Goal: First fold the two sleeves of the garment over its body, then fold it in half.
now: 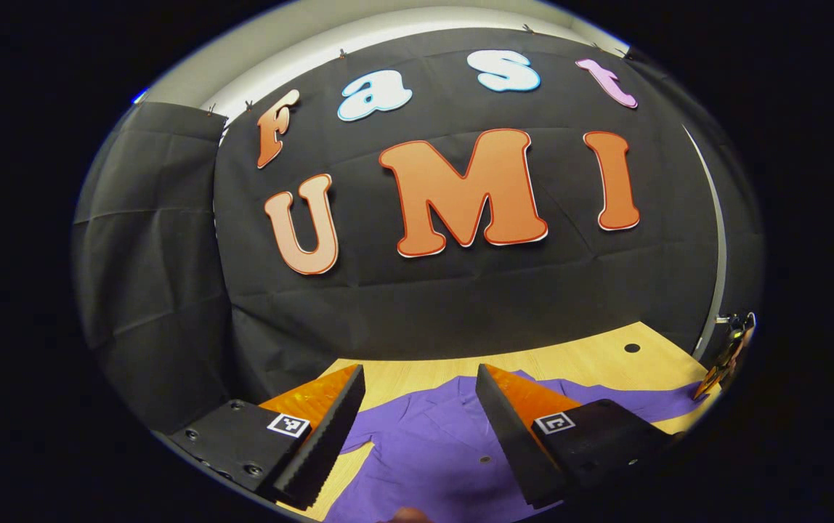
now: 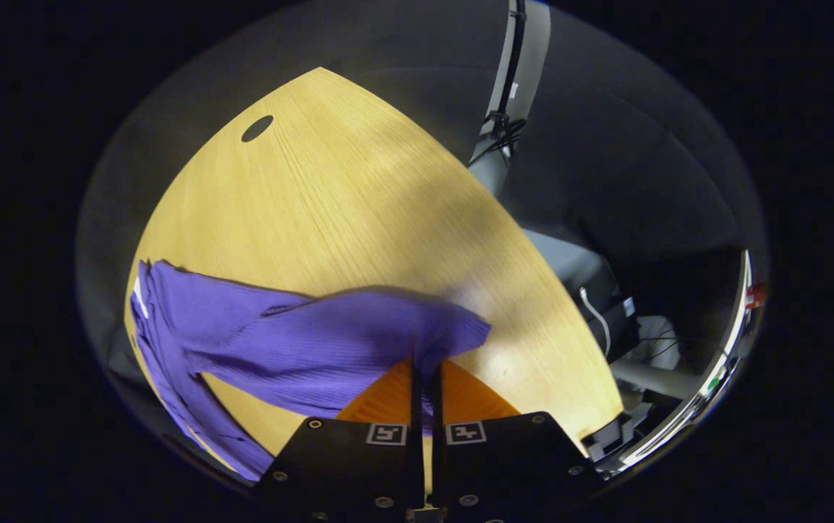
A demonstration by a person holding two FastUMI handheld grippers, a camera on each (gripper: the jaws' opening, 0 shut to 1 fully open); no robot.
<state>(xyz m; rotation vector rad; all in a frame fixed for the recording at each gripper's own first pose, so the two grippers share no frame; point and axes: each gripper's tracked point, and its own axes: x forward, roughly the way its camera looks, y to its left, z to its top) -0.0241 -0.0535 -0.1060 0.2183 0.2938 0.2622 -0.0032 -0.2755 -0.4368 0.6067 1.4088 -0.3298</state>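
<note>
The right gripper [image 2: 425,378], jaws pinching the purple sleeve [image 2: 330,341] mid-frame, should carry it flat across the shirt [image 1: 424,443]. The left gripper [image 1: 417,407] waits, jaws spread.

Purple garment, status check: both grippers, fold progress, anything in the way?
Right gripper shut on sleeve, lifted off table. Left gripper open above purple garment. No obstruction seen.

Your left gripper [image 1: 417,396] hangs over the purple shirt [image 1: 431,450] with its fingers [image 1: 330,428] wide apart. The shirt lies flat on the wooden table [image 1: 598,359]. One sleeve [image 1: 649,403] stretches out to the right.
</note>
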